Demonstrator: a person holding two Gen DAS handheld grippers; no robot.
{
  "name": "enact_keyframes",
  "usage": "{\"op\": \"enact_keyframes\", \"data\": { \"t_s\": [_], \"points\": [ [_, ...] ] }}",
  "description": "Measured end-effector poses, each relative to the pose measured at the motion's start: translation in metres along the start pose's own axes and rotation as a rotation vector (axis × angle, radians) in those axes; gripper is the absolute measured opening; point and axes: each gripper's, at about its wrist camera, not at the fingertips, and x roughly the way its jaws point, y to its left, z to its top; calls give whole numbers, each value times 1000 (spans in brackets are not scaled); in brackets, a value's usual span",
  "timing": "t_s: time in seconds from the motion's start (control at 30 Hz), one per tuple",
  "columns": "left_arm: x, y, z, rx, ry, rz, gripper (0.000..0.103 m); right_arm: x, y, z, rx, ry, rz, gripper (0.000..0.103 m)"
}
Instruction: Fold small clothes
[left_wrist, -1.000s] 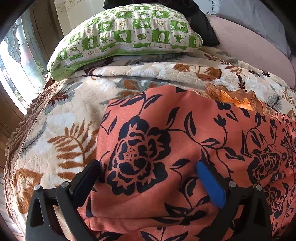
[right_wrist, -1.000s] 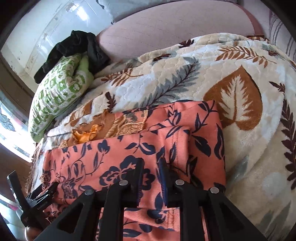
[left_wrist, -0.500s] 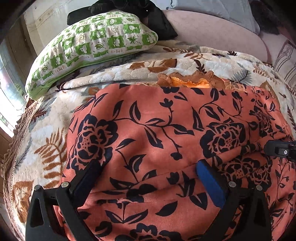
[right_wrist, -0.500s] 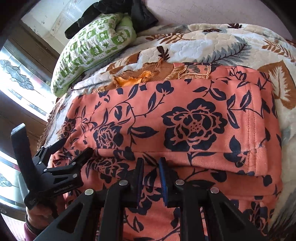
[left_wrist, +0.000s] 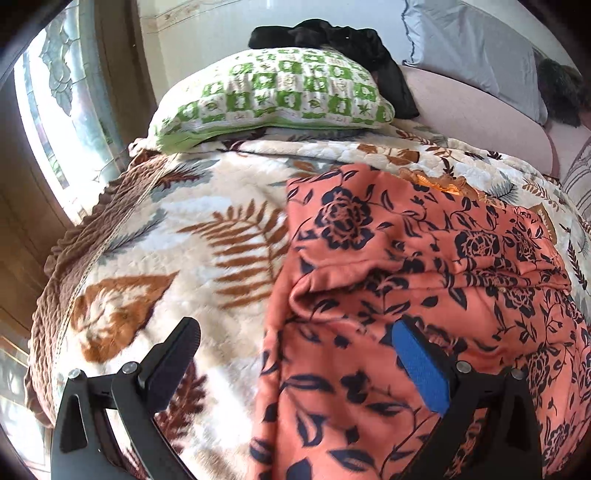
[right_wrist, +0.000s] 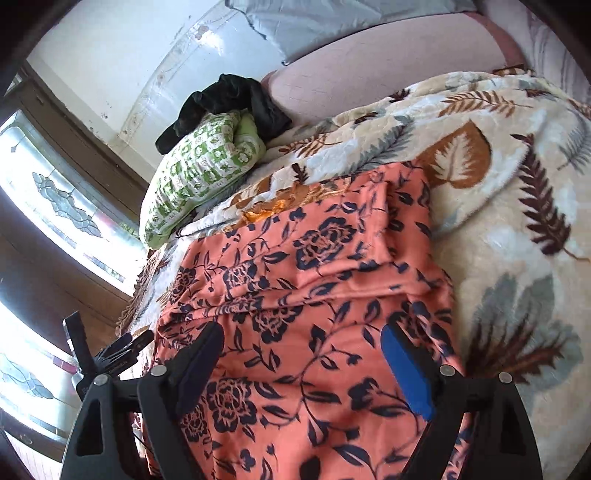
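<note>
An orange garment with dark blue flowers (left_wrist: 406, 266) lies folded on the leaf-patterned blanket (left_wrist: 177, 236); a fold edge runs across its middle. It also shows in the right wrist view (right_wrist: 310, 295). My left gripper (left_wrist: 295, 354) is open and empty over the garment's left edge. My right gripper (right_wrist: 306, 354) is open and empty above the garment's near part. The left gripper's body shows in the right wrist view (right_wrist: 107, 362) at the garment's left side. An orange-gold embroidered cloth (right_wrist: 273, 203) peeks out behind the garment.
A green-and-white checked pillow (left_wrist: 273, 99) lies at the head of the bed with a black cloth (left_wrist: 332, 37) behind it. A pink headboard cushion (right_wrist: 369, 66) and a grey pillow (left_wrist: 472, 55) are beyond. A window (left_wrist: 48, 122) is on the left, past the blanket's brown edge.
My right gripper has opened and let go of the garment. The folded garment now lies flat. My left gripper has shifted left to the garment's edge, still open.
</note>
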Motion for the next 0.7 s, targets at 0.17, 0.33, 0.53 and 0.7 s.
{"op": "enact_keyframes", "data": {
  "t_s": [0.17,0.33,0.53,0.7],
  "points": [
    [-26,51,-42,-177,58,-63,103,-34,-40,-27,101,9,-21,89],
    [-53,78,-72,-270,138,-164,103,-67,-65,-52,154,22,-15,89],
    [-66,60,-104,-185,271,-132,103,-85,-70,-80,160,90,-16,89],
    [-55,58,-139,-215,379,-131,102,-88,-68,-97,153,154,-34,89]
  ]
}}
